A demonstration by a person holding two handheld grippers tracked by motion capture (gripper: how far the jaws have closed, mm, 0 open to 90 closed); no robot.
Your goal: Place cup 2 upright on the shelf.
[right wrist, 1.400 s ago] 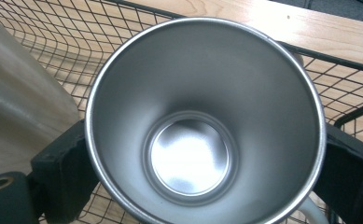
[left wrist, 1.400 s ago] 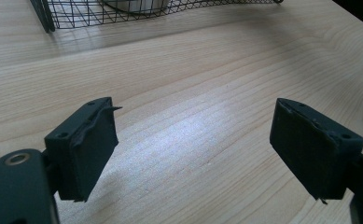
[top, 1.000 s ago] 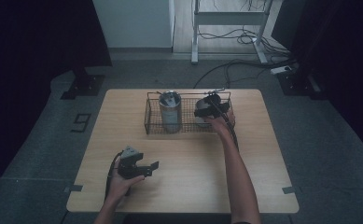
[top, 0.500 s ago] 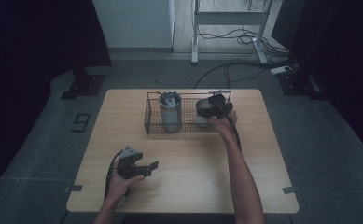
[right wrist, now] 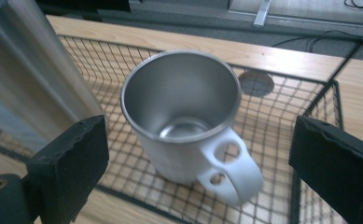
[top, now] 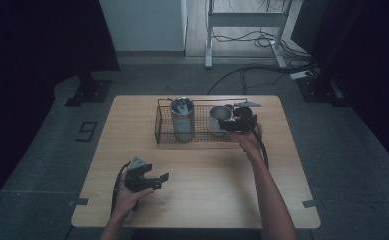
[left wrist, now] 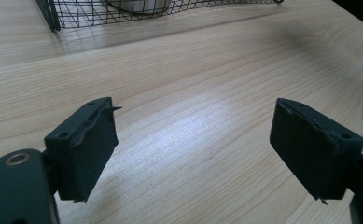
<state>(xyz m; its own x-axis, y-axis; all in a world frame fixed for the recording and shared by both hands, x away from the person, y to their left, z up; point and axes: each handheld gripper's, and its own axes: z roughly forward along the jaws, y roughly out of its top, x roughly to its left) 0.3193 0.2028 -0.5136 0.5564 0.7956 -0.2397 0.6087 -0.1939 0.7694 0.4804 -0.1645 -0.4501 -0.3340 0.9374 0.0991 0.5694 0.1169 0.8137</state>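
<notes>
Change: right gripper, black two-jaw tool in the person's right hand, has drawn back toward the near wall of the black wire-mesh basket since a second ago, when it sat over the mug.
Mug: white-bodied mug with brushed steel lining and a two-hole white handle, now uncovered; upright on the mesh floor in the right half of the wire basket, handle toward the right gripper.
Meaning: judged as the mug having been set down in the wire basket and let go, the hand withdrawing; placing looks done or nearly so.
Right gripper state: jaws wide apart, one on either side of the mug in the right gripper view, pads clear of it, nothing held.
Left gripper: black two-jaw tool in the left hand, well in front of the wire basket, low over the pale wooden table; unmoved; jaws apart, bare tabletop between them.
Tumbler: tall cylindrical brushed steel tumbler, upright in the left half of the wire basket, beside the mug and apart from it.
Basket: thin black wire, rectangular, open grid, low walls.
Pads: dull black foam blocks, edges frayed.
Table surface: light wood grain, matte, faint sheen.
</notes>
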